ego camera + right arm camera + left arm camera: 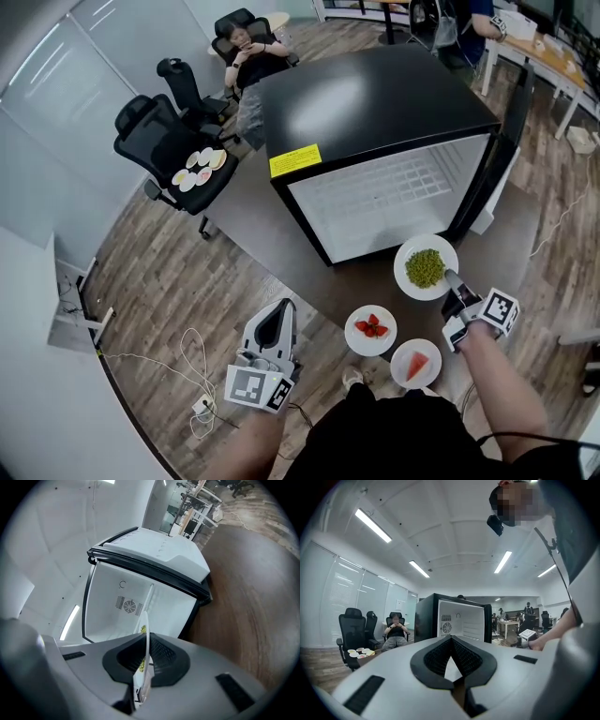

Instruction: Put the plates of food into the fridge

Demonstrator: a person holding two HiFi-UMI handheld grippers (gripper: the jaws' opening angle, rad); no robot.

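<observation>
A black mini fridge (375,112) stands on the dark table (272,248) with its door open and its white inside (384,202) empty. My right gripper (452,278) is shut on the rim of a white plate of green peas (426,267), held just before the fridge opening. In the right gripper view the plate's edge (146,634) stands between the pads, facing the open fridge (136,602). A plate of strawberries (370,330) and a plate of watermelon (415,364) lie on the table near me. My left gripper (281,305) is shut and empty at the lower left; its tips (451,638) point at the fridge (454,620).
A black office chair (155,131) at the left carries several small plates (199,169). A seated person (248,47) is behind the fridge. The fridge door (506,141) stands open at the right. Cables and a power strip (202,405) lie on the wood floor.
</observation>
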